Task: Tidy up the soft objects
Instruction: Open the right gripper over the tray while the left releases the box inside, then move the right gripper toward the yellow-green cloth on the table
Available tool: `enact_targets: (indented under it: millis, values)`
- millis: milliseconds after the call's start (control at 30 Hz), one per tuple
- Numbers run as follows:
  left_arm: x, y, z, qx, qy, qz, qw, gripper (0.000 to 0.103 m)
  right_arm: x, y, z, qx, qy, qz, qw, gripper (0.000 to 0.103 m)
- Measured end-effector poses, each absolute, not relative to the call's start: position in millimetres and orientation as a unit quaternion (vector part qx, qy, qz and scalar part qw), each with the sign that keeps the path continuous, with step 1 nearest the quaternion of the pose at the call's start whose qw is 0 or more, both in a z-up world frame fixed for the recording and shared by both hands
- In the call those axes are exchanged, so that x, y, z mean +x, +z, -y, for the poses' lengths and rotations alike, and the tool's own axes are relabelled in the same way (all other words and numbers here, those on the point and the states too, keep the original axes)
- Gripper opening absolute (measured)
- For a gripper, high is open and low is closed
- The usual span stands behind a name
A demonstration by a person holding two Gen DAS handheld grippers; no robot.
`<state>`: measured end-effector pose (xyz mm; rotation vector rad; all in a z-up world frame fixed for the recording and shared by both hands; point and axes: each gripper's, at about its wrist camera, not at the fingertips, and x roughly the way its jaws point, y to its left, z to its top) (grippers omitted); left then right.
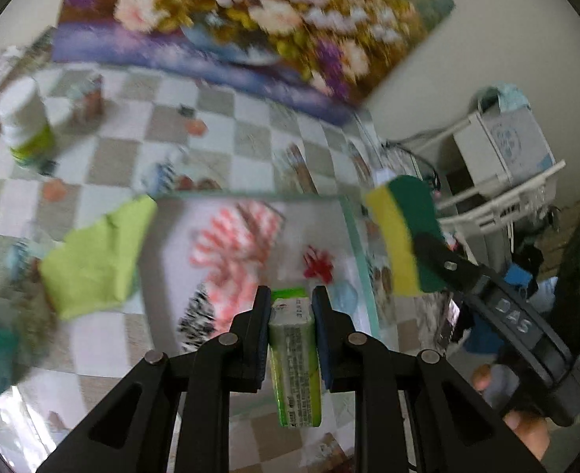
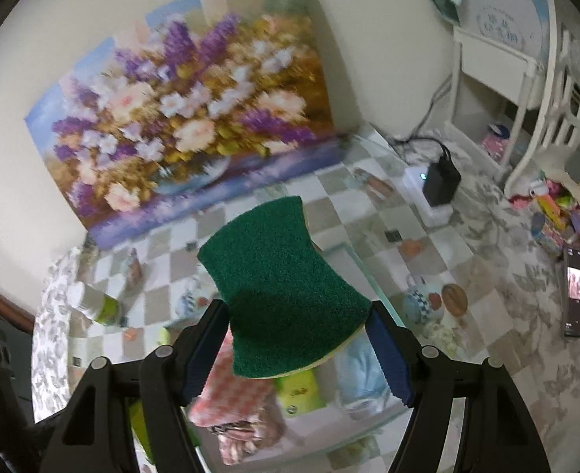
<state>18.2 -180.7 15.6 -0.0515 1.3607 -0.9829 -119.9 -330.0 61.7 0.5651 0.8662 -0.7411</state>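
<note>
My left gripper [image 1: 291, 295] is shut on a green tissue pack [image 1: 295, 358], held above a white tray [image 1: 353, 232] printed with red coral. My right gripper [image 2: 297, 315] is shut on a yellow sponge with a green scouring side [image 2: 278, 283]; it also shows in the left wrist view [image 1: 408, 232], held at the tray's right edge. A lime-green cloth [image 1: 96, 252] lies over the tray's left edge. In the right wrist view a pink checked cloth [image 2: 234, 402] and a pale blue cloth [image 2: 359, 366] lie below the sponge.
A checkered tablecloth [image 1: 219, 142] covers the table. A flower painting [image 1: 250, 19] leans against the wall behind it. A white and green canister [image 1: 25, 122] stands at the far left. A white rack [image 2: 526, 90] and a black charger [image 2: 441, 181] stand to the right.
</note>
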Motion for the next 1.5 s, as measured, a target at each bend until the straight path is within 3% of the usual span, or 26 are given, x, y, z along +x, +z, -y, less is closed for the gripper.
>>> enact_targets:
  millis: [433, 500, 533, 733, 1100, 1500]
  values:
    - [-7, -49, 218, 0.027, -0.410, -0.660, 0.629, 0.025, -120, -39, 360, 0.312, -0.342, -0.512, 0.723, 0.078]
    - [-9, -45, 218, 0.035, -0.409, -0.654, 0.635, 0.042, -121, -45, 362, 0.310, -0.346, -0.521, 0.716, 0.085]
    - [-10, -42, 218, 0.039, -0.407, -0.650, 0.641, 0.046, -121, -47, 363, 0.308, -0.350, -0.523, 0.714, 0.088]
    - [-5, -24, 214, 0.050, -0.394, -0.635, 0.663, 0.059, -127, -45, 367, 0.316, -0.357, -0.519, 0.709, 0.100]
    - [31, 13, 175, 0.034, -0.323, -0.590, 0.739, 0.086, -127, -12, 364, 0.318, -0.364, -0.489, 0.726, 0.103]
    - [96, 32, 78, 0.019, -0.172, -0.556, 0.813, 0.087, -107, 1, 342, 0.283, -0.355, -0.496, 0.740, 0.103]
